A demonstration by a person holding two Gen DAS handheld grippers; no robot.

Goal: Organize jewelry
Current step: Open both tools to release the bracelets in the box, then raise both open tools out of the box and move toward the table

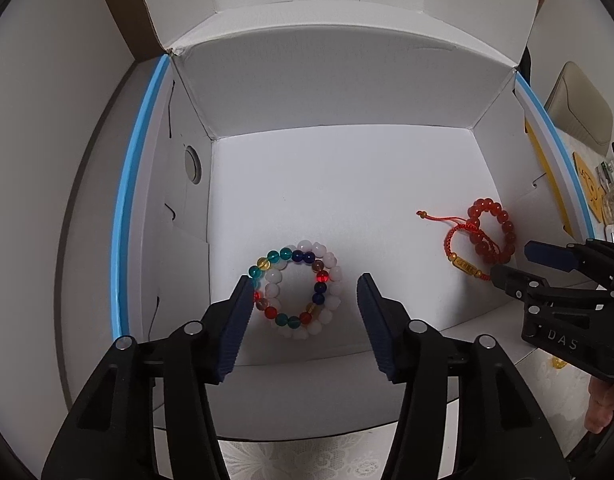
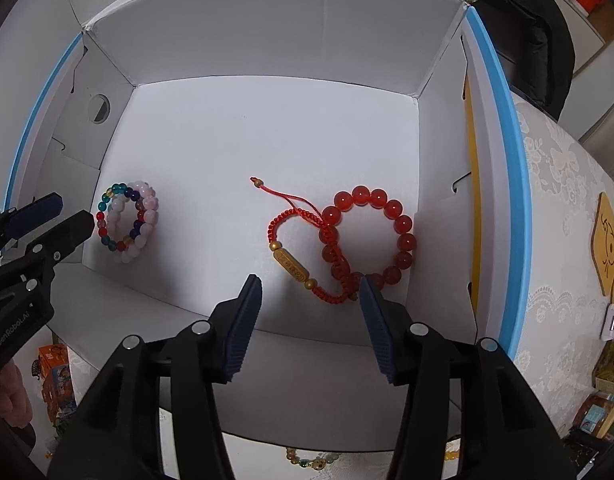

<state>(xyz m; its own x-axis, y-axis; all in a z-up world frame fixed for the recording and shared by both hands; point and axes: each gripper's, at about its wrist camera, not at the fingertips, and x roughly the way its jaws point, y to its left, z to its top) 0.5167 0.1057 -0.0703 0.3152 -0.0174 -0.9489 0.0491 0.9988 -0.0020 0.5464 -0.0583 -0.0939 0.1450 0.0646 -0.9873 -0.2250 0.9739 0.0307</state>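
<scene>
An open white cardboard box (image 1: pixel 339 184) holds the jewelry. On its left floor a multicoloured bead bracelet (image 1: pixel 285 256) lies on a white bead bracelet (image 1: pixel 333 272); both show in the right wrist view (image 2: pixel 125 220). On the right a red bead bracelet (image 2: pixel 371 232) overlaps a red cord bracelet with a gold charm (image 2: pixel 291 266), also in the left wrist view (image 1: pixel 467 252). My left gripper (image 1: pixel 305 292) is open and empty just above the stacked bracelets. My right gripper (image 2: pixel 311 288) is open and empty over the red pair.
The box has blue-edged side walls (image 2: pixel 507 184) and stands on a lace tablecloth (image 2: pixel 563 216). Another bead bracelet (image 2: pixel 313 460) lies on the table in front of the box. Small boxes and a yellow wooden piece (image 2: pixel 609 244) sit to the right.
</scene>
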